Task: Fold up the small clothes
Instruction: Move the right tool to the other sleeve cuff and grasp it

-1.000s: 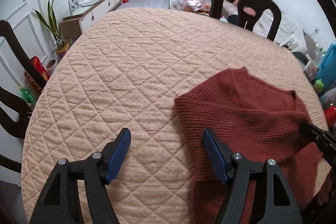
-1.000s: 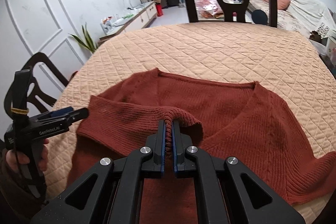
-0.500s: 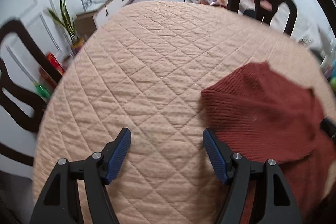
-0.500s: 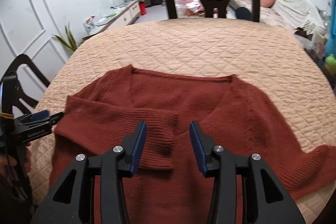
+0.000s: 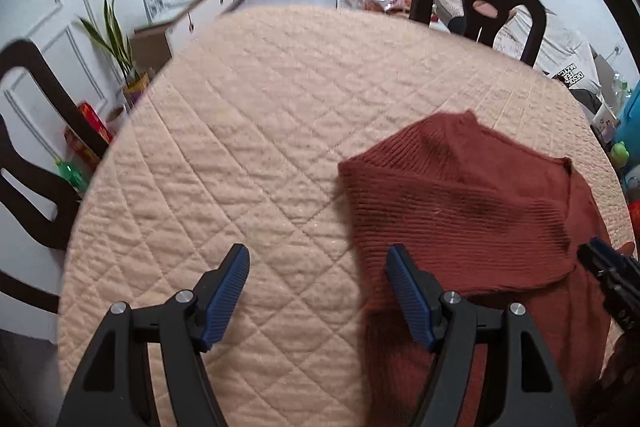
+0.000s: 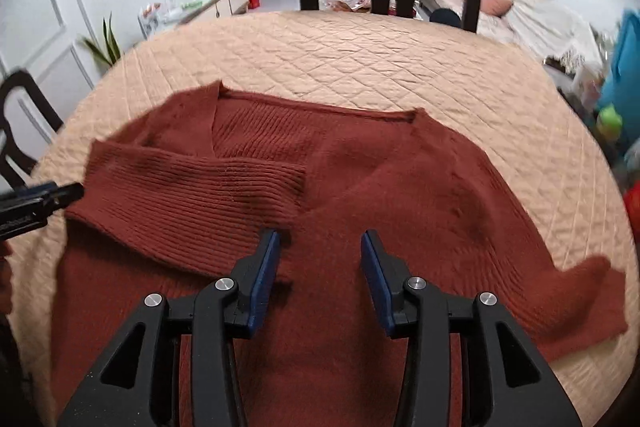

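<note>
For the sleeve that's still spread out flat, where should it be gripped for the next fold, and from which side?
Probably at the cuff of the unfolded sleeve, coming in from the table's right edge. The cuff is the free end, lying flat on the quilt, so the right gripper, open now, could pinch it and carry it across the sweater like the other sleeve.
</note>
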`<state>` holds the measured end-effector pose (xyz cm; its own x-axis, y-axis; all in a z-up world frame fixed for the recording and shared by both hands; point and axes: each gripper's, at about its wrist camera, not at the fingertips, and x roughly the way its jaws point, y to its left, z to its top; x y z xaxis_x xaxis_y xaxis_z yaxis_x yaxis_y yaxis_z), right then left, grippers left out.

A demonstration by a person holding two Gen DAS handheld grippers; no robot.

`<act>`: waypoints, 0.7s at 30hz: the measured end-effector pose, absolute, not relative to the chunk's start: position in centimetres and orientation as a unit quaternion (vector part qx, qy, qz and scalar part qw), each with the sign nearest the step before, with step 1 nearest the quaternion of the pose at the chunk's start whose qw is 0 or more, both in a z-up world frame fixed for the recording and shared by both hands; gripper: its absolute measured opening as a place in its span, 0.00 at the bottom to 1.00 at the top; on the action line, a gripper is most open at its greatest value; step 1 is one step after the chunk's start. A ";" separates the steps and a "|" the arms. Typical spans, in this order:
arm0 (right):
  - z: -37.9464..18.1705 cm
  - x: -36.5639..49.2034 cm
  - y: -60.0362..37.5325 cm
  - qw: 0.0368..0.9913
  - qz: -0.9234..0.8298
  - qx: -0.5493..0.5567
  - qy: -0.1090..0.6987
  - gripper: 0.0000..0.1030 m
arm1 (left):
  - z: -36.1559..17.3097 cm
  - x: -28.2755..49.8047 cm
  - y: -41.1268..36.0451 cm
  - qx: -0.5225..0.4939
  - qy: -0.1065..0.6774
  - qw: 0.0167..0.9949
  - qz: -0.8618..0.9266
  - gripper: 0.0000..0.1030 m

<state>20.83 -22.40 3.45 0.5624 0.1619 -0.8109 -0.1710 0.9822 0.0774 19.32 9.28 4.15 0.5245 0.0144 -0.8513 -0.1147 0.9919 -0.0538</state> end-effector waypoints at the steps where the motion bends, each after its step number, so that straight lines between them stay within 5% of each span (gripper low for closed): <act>1: 4.0 20.4 -23.1 0.888 0.093 0.002 0.451 0.42 | 4.8 19.0 9.0 -0.049 0.478 0.877 0.035 0.71; 9: 7.6 15.5 -32.8 0.919 -0.001 0.042 0.392 0.44 | 8.8 15.5 5.2 -0.063 0.427 0.902 -0.031 0.75; 21: 7.9 10.2 -47.5 0.901 -0.162 0.132 0.380 0.56 | 7.8 16.1 -5.1 -0.057 0.447 0.882 -0.137 0.76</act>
<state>10.21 -47.54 7.85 0.6584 -0.1910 -0.7280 0.3923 0.9126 0.1153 16.11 -5.06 7.77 0.5628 -0.2931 -0.7729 0.1917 0.9558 -0.2228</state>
